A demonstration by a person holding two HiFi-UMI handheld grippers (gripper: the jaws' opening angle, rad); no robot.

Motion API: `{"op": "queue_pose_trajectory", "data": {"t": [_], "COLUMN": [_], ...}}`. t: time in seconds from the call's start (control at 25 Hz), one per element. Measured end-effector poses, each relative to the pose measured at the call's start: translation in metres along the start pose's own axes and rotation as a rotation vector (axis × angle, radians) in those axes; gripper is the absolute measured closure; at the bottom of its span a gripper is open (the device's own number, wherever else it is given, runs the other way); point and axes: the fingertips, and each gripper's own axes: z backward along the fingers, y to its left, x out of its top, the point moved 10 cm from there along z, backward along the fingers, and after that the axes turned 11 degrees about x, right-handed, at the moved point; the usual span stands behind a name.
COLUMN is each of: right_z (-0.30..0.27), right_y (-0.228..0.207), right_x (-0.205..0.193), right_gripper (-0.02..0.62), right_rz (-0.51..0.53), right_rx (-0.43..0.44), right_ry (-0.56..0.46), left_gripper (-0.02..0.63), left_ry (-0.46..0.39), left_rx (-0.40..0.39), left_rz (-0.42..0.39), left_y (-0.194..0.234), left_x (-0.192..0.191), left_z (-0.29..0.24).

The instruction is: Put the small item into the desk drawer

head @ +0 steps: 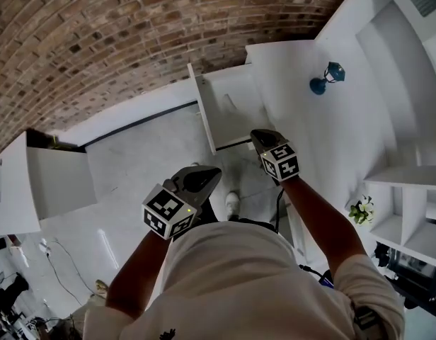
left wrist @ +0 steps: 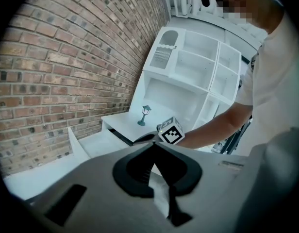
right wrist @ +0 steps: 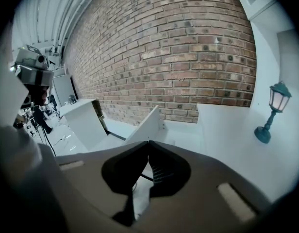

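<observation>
Both jaws well apart from lantern (head: 326,78)

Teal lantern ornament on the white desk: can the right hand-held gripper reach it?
Probably yes: nothing stands between the teal lantern ornament and the right hand-held gripper, though its jaws are shut.

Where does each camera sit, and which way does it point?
Head view: on the person's head, looking steeply down at the open drawer and desk; both arms, left gripper and right gripper show.
Left gripper view: rides the left gripper, looking along its shut jaws at the desk; the right arm shows.
Right gripper view: rides the right gripper, facing the brick wall past its shut jaws.
Shared: all three show the teal lantern.
</observation>
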Motion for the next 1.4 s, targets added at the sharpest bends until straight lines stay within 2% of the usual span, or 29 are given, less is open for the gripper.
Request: {"op": "queue_pose_trajectory", "data": {"t": [0.32,0.72,1.4], "right_z": [0.069,0.134,0.177], "right_y": [0.032,0.072,0.107], "right_x": [-0.012,-0.014,-0.026], "right_gripper": [0.581,0.581,0.582], "right_rz": [0.006,0.084,0.093], "right_rx": [0.066,0.204,0.282], "right_ry": [-0.039,-0.077,-0.145], "left_gripper": [0.601,0.600,0.600], "left_ry": [-0.007,-0.037,-0.018], "left_rx": [0.061,0.098,0.131], "left_rz": [-0.034,0.004,-0.012], "left_y": [-0.023,-0.058,-0.087], "left_x": [0.001,-0.008,-0.025], "left_z": [0.012,0.013,0.017]}}
